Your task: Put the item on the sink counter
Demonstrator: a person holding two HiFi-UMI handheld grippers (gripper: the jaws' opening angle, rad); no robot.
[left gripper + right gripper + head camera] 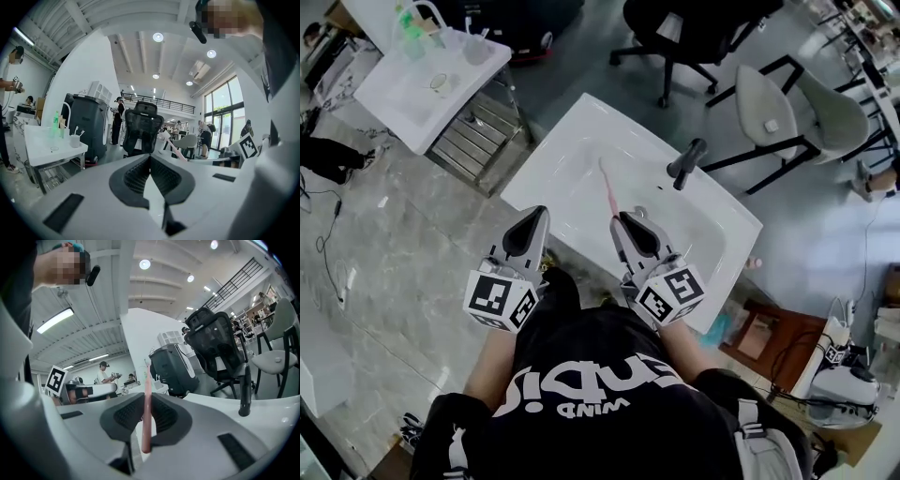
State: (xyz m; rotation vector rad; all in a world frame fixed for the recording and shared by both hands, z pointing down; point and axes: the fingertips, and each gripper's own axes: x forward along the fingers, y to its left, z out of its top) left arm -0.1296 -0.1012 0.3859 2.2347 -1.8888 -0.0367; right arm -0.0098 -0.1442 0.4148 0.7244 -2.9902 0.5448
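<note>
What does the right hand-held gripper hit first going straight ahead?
Probably nothing near: the right hand-held gripper, holding the pink toothbrush, points over the sink basin, left of the black faucet. Depth unclear.

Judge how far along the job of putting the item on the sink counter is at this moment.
Done: the thin pink item is picked up, clamped between the jaws of the right hand-held gripper. In hand: it is held out above the white sink, seemingly over the basin. Left to do: lower it onto the flat counter rim and let go. The left hand-held gripper is shut and empty.
</note>
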